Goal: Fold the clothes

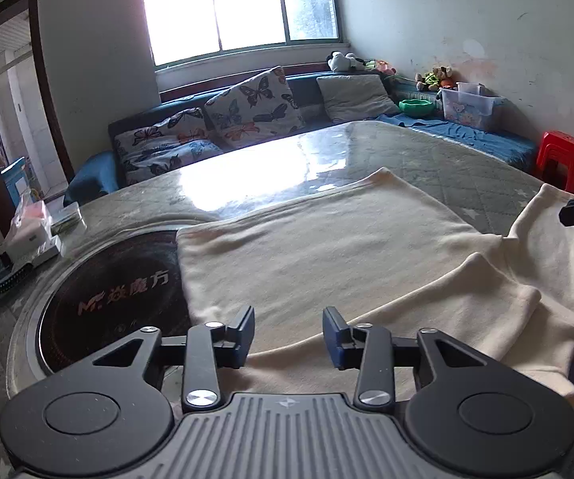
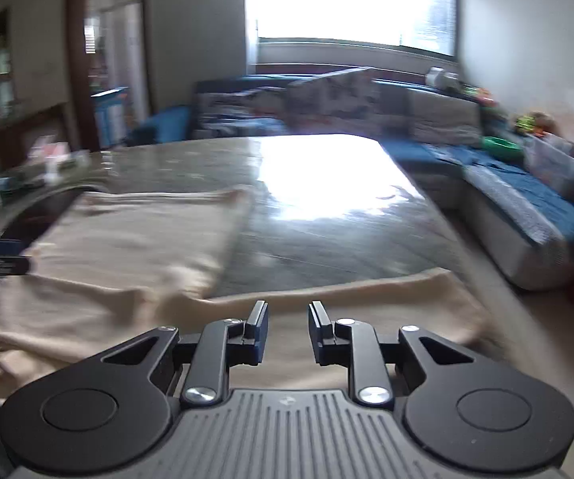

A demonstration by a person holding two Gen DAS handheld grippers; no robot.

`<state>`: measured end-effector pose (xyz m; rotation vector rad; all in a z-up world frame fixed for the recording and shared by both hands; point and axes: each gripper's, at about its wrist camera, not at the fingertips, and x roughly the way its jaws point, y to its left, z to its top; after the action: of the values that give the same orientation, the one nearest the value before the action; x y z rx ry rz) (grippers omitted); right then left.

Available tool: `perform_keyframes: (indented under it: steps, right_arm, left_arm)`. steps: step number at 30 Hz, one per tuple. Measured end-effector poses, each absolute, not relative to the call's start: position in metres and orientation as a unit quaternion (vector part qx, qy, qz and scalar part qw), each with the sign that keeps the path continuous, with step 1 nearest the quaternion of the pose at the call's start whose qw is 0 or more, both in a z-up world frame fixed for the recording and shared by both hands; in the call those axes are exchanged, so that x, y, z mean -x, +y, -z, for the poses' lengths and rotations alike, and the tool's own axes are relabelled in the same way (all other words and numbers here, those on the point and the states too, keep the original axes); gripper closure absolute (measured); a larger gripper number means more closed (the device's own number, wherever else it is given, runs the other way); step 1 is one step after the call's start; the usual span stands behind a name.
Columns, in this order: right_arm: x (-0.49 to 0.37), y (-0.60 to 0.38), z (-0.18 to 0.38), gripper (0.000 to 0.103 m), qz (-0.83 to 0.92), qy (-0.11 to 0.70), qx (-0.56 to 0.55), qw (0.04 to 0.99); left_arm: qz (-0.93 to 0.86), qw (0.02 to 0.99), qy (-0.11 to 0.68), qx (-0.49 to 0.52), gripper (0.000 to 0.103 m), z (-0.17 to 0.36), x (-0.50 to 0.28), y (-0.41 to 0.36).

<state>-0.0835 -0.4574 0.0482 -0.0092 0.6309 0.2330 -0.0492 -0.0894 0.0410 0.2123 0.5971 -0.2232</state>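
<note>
- A dark round cooktop (image 1: 115,291) is set into the worktop (image 1: 426,155) at the left, its right part covered by the garment's edge.
- The left gripper (image 1: 288,335) hovers above the near hem, fingers spread, holding nothing.
- The cream garment (image 1: 327,247) lies flat, long axis running away towards the window, one sleeve (image 1: 526,299) folded over at right.
- The right gripper (image 2: 287,331) hangs over the sleeve, fingers apart, empty.

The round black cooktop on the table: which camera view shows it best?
The left wrist view. There the cooktop is sharp, its printed lettering visible, with the cream garment covering its right edge. The right wrist view is blurred by motion and shows only a dark sliver at the far left, beside the garment.
</note>
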Motion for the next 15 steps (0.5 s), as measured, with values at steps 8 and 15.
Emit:
perform_keyframes:
  steps: [8,15]
  right_arm:
    - [0.069,-0.522,-0.028,0.072,-0.014,0.317,-0.056,0.947]
    - [0.057,-0.578,-0.010,0.072,0.073,0.320,-0.109,0.938]
  left_arm:
    - [0.121,0.940,0.297,-0.114,0.058,-0.045,0.045,-0.108]
    - [0.141,0.934,0.300,-0.131,0.056,-0.043,0.045,-0.137]
